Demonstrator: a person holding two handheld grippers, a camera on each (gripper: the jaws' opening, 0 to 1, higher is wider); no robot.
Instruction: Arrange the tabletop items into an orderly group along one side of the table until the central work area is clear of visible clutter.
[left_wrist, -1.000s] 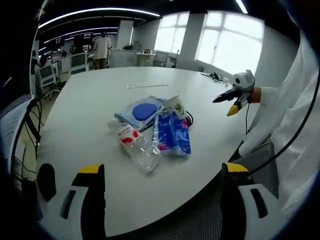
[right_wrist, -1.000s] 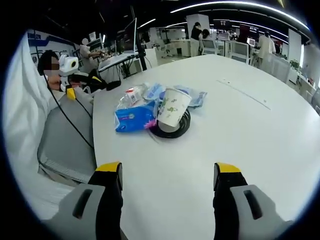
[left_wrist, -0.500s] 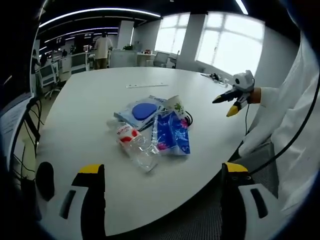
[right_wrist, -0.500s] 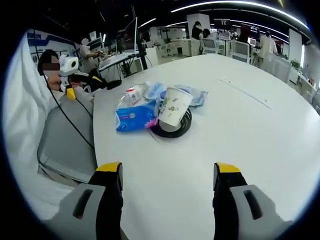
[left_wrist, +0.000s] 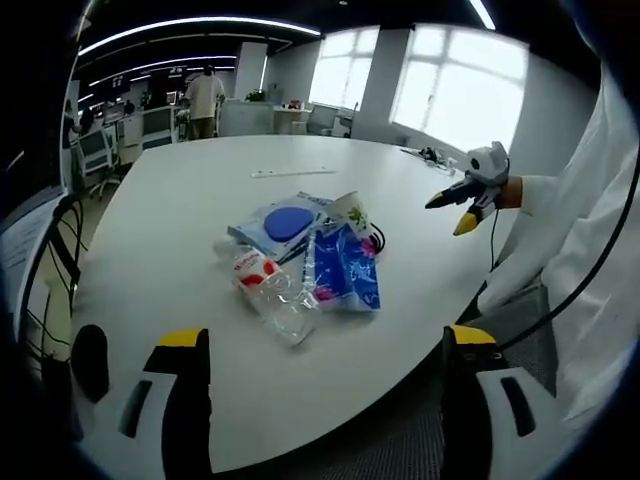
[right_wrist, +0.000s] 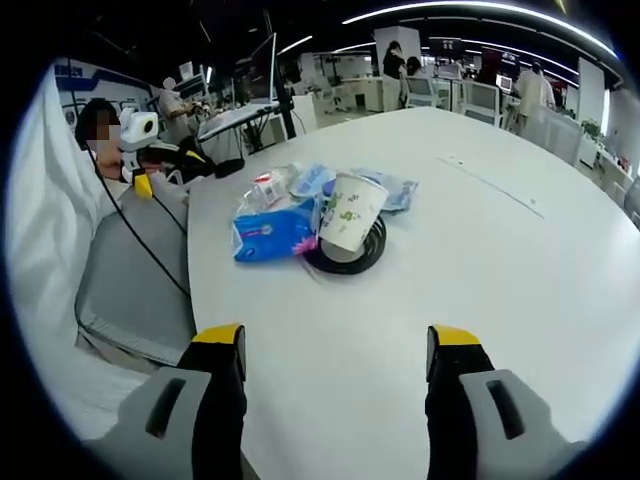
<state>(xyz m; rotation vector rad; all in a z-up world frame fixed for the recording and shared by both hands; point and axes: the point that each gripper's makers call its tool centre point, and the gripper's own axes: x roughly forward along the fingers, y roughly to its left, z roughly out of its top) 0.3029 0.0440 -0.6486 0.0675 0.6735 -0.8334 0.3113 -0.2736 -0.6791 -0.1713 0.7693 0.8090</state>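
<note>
Here, paper cup (right_wrist: 348, 212) leans on tissue pack (right_wrist: 272, 235).

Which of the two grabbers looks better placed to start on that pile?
Probably the right gripper: its open fingers face the paper cup squarely, with bare table between. The left gripper hangs off the table's edge.

clear plastic bottles (left_wrist: 268, 288): 1, lying on its side
blue tissue packs (left_wrist: 345, 268): 1
paper cups (right_wrist: 347, 214): 1, tilted
black coiled cables (right_wrist: 352, 258): 1, under the cup
blue-lidded packs (left_wrist: 283, 222): 1
white round tables (right_wrist: 520, 270): 1
grippers: 2, left gripper (left_wrist: 325, 355), right gripper (right_wrist: 338, 352)
people in background (left_wrist: 205, 98): several, count unclear
</note>
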